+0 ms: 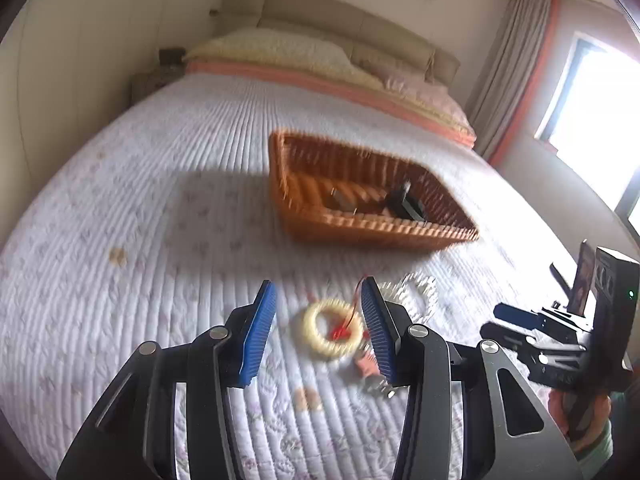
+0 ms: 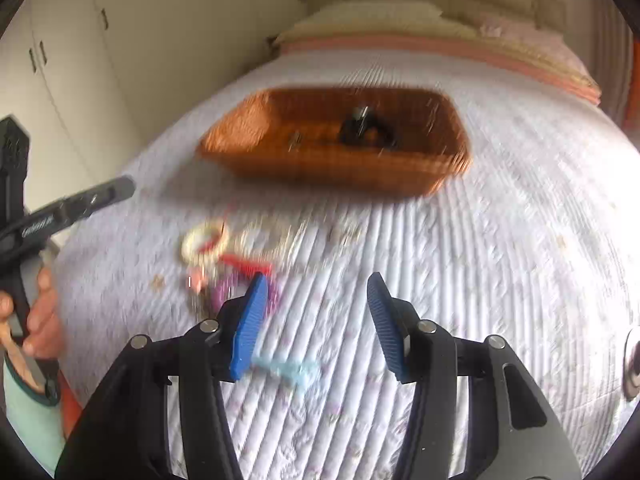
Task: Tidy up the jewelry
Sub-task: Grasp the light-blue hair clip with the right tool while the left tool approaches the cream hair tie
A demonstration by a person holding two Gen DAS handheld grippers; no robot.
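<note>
The step in hand looks like a pick-up: the left gripper (image 1: 318,312) is spread wide and holds nothing, its blue pads framing a cream beaded bracelet (image 1: 330,334) with a red tassel that lies on the bed (image 1: 160,208) just in front of it. The right gripper (image 2: 316,312) is likewise spread and empty, over bare quilt to the right of the loose pieces, with a pale blue piece (image 2: 290,370) lying near its left pad. The wicker basket (image 1: 304,184) sits farther up the bed, well apart from the pile, and already holds a black object (image 1: 404,202) and one smaller dark piece too blurred to name. By my judgement the next move calls for lowering the left gripper around the cream bracelet, closing on its rim without snagging the tassel cord, then carrying it to the basket. Counted: one basket; two items in it; on the quilt one cream bracelet, one white beaded bracelet (image 1: 412,292) just right of it, one small pink charm (image 1: 366,366) near the left gripper's right pad, one red piece (image 2: 248,264), one purple ring (image 2: 224,292) partly hidden behind the right gripper's left pad, and the pale blue piece. Motion blur may hide more.
</note>
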